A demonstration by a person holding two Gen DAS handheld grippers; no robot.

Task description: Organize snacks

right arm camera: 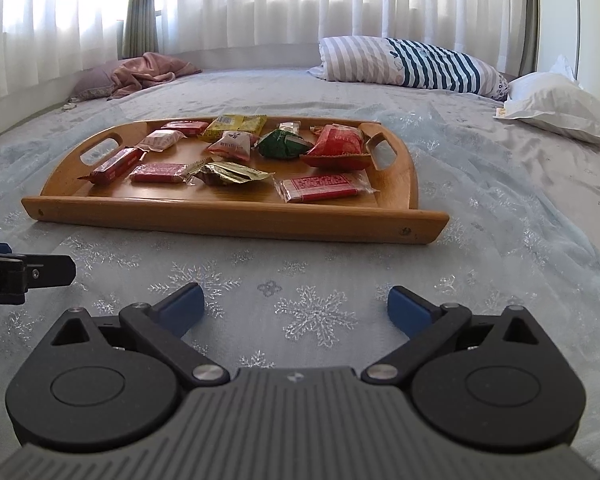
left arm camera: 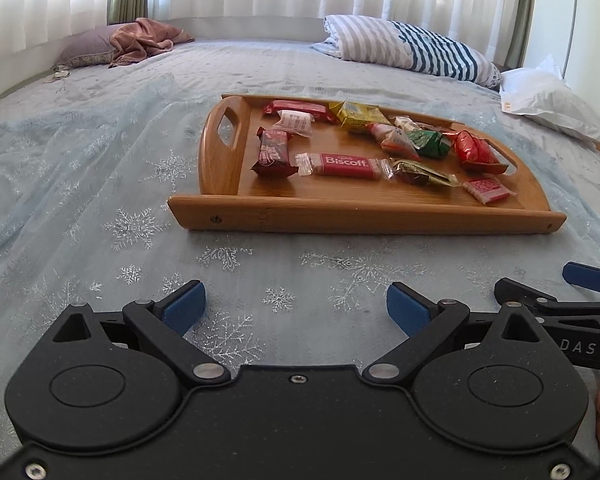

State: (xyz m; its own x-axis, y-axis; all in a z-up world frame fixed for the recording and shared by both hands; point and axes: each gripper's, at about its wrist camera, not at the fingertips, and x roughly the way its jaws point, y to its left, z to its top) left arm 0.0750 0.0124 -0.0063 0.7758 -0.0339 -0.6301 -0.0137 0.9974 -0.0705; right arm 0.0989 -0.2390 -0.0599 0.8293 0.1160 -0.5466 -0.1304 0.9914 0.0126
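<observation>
snack tray (left arm camera: 340, 216) ahead of both | left gripper (left arm camera: 296, 306) spread | right gripper (right arm camera: 296, 306) spread

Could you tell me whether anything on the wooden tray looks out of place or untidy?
Yes: the wrapped snacks lie scattered at mixed angles across the wooden serving tray. The small wooden dish near its right handle holds just one red packet. Nothing looks spilled or torn.

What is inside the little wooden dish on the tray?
The small wooden dish at the right end of the tray holds a red wrapped snack, which overhangs its rim. Whether anything lies beneath that wrapper cannot be seen.
</observation>
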